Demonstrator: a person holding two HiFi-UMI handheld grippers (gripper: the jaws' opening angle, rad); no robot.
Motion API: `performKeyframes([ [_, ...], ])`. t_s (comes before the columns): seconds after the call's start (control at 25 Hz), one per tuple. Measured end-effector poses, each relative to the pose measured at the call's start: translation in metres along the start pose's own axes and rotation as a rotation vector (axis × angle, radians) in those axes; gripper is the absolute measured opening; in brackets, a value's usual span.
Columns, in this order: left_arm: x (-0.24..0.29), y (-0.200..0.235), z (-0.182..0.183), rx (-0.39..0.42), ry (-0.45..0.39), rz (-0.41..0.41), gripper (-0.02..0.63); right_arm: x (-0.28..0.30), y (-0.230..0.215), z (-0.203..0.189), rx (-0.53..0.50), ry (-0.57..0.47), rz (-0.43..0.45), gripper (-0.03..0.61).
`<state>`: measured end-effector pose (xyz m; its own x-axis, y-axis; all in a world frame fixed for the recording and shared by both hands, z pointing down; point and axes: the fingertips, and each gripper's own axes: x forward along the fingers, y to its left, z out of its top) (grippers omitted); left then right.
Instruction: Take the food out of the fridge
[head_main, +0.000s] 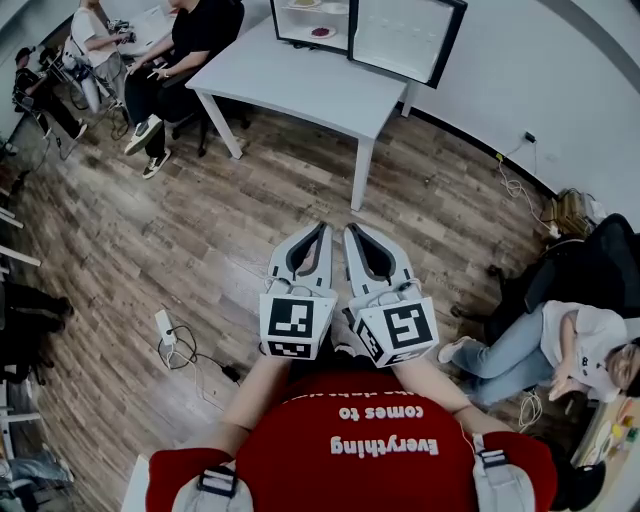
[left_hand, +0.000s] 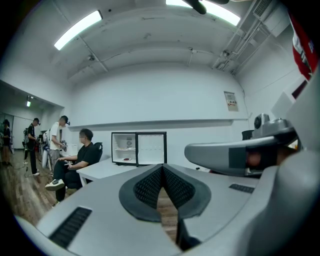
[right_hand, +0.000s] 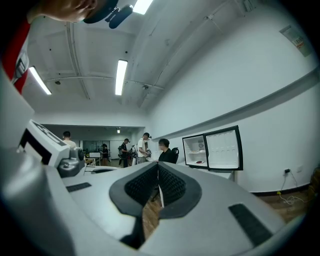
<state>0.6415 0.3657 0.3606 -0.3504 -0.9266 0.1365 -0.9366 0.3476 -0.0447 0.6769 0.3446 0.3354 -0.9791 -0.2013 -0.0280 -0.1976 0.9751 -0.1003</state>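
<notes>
Smooth grey left gripper (head_main: 323, 228) and right gripper (head_main: 351, 229) held shut on nothing, boxy white fridge (left_hand: 122, 142) stood open on flat table (head_main: 300, 85)

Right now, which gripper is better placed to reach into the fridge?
Left, marginally. Both are shut, empty and well short of the table. The left gripper lines up with the fridge's open compartment; the right gripper faces the swung-open door.

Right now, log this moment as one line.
left gripper: shut, empty | right gripper: shut, empty | fridge: on table, door open | food: inside fridge, untouched
</notes>
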Motion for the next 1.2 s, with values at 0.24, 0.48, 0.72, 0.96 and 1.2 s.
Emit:
performKeyframes([
  [0.24, 0.055, 0.066, 0.011, -0.015, -0.026, 0.006, -0.002, 0.075, -0.024, -0.011, -0.006, 0.04, -0.036, 0.012],
  [0.48, 0.123, 0.144, 0.026, -0.014, -0.038, -0.009, -0.002, 0.177, -0.045, -0.008, -0.015, 0.049, -0.057, 0.012],
  [0.72, 0.178, 0.211, 0.031, 0.008, -0.026, -0.057, -0.002, 0.263, -0.062, -0.008, -0.016, 0.042, -0.101, 0.012],
  [0.96, 0.223, 0.262, 0.03, 0.003, -0.023, -0.08, -0.002, 0.319, -0.082, -0.018, -0.015, 0.06, -0.147, 0.012],
  [1.2, 0.263, 0.292, 0.015, -0.027, 0.002, -0.11, -0.002, 0.364, -0.106, -0.037, -0.008, 0.104, -0.178, 0.012],
])
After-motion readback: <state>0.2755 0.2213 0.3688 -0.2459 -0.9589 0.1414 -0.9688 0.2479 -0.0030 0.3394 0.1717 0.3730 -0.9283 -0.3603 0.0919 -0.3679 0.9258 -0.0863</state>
